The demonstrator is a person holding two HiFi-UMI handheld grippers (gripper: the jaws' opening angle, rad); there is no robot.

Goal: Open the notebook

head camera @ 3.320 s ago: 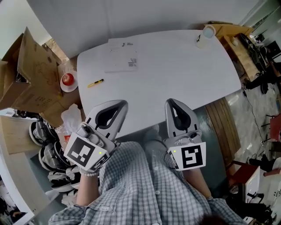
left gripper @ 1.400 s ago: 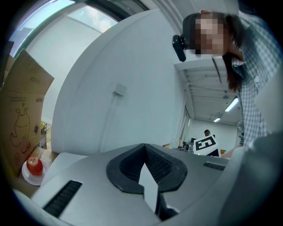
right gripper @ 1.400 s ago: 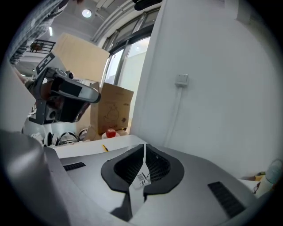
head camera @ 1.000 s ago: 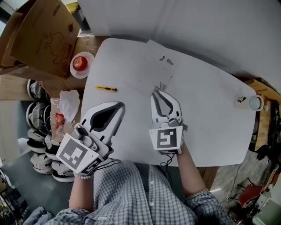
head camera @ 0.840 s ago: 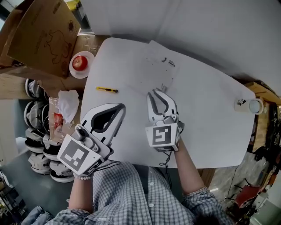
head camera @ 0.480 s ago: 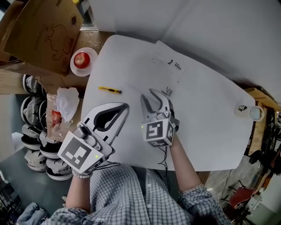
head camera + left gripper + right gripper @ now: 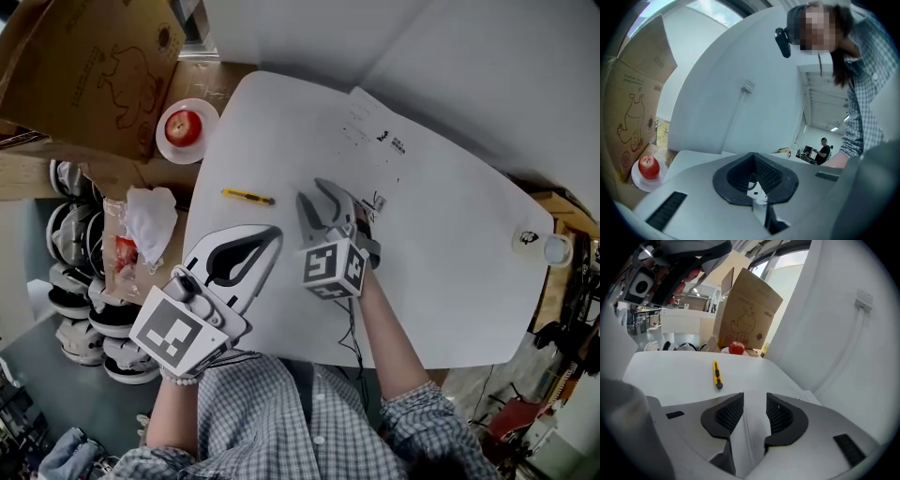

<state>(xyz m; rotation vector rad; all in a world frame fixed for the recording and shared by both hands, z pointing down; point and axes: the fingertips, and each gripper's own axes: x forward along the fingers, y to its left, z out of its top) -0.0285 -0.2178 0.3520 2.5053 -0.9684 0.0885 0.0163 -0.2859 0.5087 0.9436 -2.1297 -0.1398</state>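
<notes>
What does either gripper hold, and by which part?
Nothing. On the right gripper the jaws have just been opening and stand apart, nothing between them; the left gripper is shut and empty.

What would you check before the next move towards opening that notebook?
1. Right gripper jaws apart: ok; they have just been opening, only white surface showing between them.
2. Notebook lying shut on the table: ok.
3. Jaws lined up with the cover's edge: cannot tell.
4. Yellow knife apart from the notebook: ok.
5. Left gripper shut, empty, off to the side: ok.
</notes>
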